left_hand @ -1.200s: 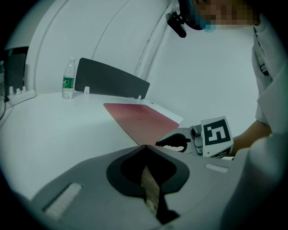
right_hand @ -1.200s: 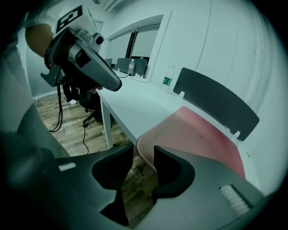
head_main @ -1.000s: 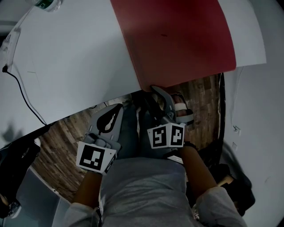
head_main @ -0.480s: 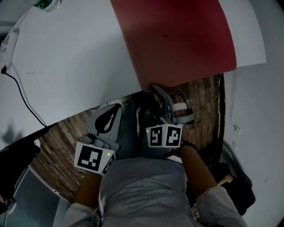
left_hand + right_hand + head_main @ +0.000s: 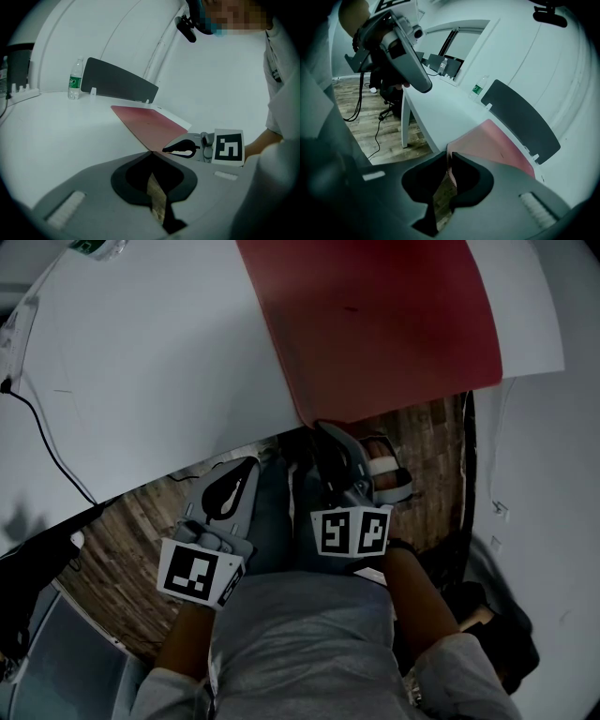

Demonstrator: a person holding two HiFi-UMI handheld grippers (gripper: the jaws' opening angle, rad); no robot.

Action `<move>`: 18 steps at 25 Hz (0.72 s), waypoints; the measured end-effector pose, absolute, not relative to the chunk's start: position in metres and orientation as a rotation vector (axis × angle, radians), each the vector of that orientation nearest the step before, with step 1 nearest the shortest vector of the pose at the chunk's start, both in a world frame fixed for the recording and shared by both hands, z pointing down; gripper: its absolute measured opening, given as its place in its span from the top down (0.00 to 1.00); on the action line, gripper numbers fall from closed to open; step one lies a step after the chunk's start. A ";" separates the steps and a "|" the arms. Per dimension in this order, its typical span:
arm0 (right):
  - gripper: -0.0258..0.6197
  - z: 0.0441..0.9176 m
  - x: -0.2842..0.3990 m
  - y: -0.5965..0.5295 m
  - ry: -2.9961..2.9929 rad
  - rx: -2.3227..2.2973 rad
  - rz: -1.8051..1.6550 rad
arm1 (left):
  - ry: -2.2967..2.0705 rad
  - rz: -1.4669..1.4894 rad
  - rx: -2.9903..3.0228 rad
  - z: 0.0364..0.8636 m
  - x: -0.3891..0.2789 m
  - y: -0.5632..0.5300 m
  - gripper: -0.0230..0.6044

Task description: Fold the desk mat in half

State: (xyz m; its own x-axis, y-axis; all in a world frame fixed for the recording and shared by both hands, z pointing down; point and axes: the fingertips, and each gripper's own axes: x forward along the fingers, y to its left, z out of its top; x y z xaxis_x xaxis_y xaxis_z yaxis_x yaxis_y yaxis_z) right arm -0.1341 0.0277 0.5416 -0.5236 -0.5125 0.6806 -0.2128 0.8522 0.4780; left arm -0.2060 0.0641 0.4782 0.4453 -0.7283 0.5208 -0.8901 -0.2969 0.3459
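The desk mat (image 5: 375, 324) looks smooth and matt, maybe soft red plastic or leather; I cannot tell which. The desk (image 5: 150, 381) is a smooth white board. The floor (image 5: 122, 559) is wood planks. My shirt (image 5: 300, 643) is grey cloth.

Grey left gripper (image 5: 249, 465) and right gripper (image 5: 324, 428) carry black-white marker cubes (image 5: 199, 573).

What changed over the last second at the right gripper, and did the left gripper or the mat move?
The right gripper has just been closing its jaws, which now pinch the near corner of the red desk mat where it overhangs the table edge. The hand itself barely shifted. The left gripper stayed where it was, jaws together and empty, and the mat lies flat as before.
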 end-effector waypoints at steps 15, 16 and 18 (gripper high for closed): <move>0.92 0.515 -0.129 0.017 -2.173 0.611 -0.283 | -1.316 0.350 2.179 0.460 -0.203 0.052 0.93; 0.92 0.513 -0.128 0.015 -2.178 0.621 -0.257 | -1.310 0.348 2.189 0.459 -0.203 0.051 0.93; 0.92 0.508 -0.125 0.011 -2.189 0.651 -0.199 | -1.298 0.344 2.208 0.455 -0.202 0.049 0.93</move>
